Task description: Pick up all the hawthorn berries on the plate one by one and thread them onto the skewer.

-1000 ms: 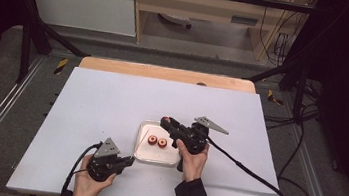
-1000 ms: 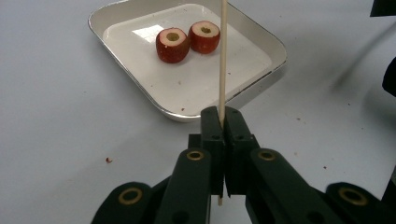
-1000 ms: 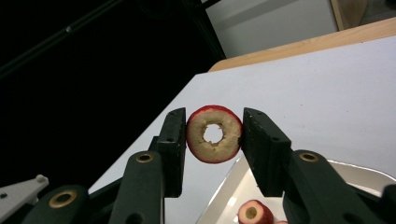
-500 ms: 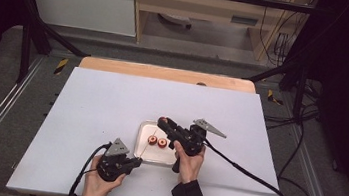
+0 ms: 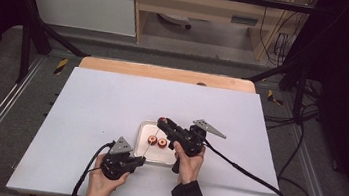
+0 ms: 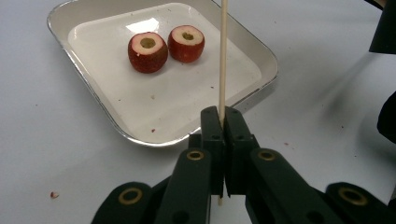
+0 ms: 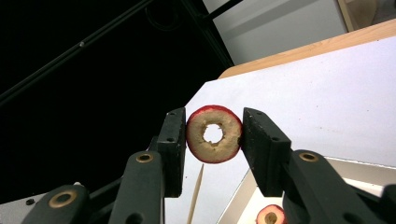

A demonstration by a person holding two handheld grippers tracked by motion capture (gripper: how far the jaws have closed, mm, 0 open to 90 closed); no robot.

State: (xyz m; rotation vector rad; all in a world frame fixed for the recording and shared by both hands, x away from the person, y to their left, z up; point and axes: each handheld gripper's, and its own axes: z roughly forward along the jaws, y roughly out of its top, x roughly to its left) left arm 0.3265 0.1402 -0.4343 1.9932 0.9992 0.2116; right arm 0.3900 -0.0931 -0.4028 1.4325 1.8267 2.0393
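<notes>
The right gripper point(image 7: 212, 135) clamps a cored fruit point(image 7: 214, 134) above the tray point(image 5: 145, 124), hole facing out, so the stick point(image 6: 222, 56), pinched upright in the closed left gripper point(image 6: 223, 123), can probably go through it

I see a white table point(image 5: 111, 105) with a wooden strip point(image 5: 165, 73) along its twelve o'clock edge. A white tray point(image 5: 144, 127) lies on it toward six o'clock, just right of centre, among scattered red crumbs point(image 6: 53, 194).
</notes>
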